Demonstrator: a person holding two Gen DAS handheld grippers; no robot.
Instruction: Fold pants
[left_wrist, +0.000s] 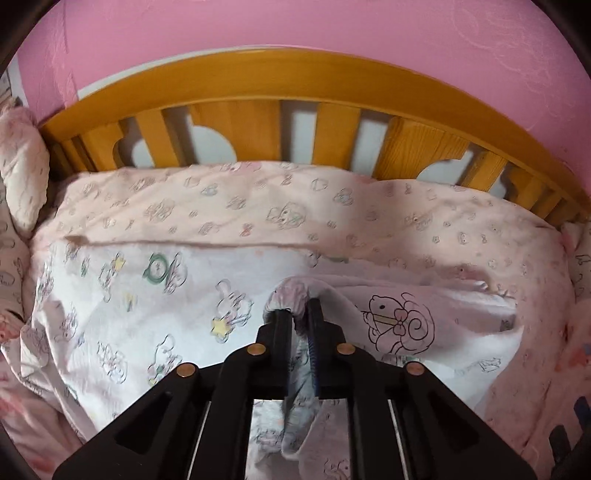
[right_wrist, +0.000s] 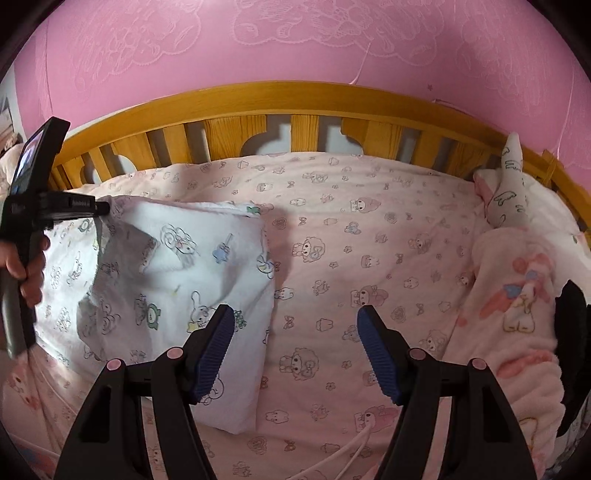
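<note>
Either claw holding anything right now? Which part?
Left claw is shut on the white printed pants, pinching a bunched fold of fabric at one edge. Right claw is open above the bed cover, holding nothing.

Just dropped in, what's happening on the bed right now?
A person is folding white printed pants on a pink bedspread. The left gripper is shut on a bunched fold of the pants, lifting that edge. The right gripper hangs open above the pants' near corner, holding nothing.
</note>
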